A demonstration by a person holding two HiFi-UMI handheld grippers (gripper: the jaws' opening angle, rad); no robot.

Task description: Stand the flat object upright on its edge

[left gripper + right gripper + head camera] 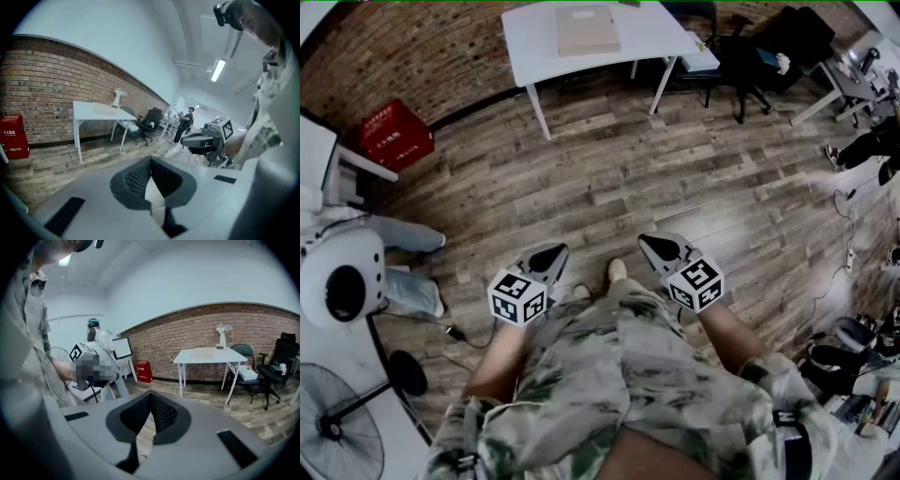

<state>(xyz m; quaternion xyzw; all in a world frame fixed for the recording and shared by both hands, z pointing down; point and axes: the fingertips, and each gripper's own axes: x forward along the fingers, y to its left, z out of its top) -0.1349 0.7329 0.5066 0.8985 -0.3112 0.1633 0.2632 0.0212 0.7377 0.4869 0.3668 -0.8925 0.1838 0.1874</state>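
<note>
Task seems not begun: left gripper (546, 262) & right gripper (660, 249) are pressed together w/ nothing between, held low at waist, probably because flat tan box (587, 30) lies well apart on white counter (525, 42).

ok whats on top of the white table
A flat tan box lies on the table, and a vase stands there too. Whatever the box covers is hidden.
</note>
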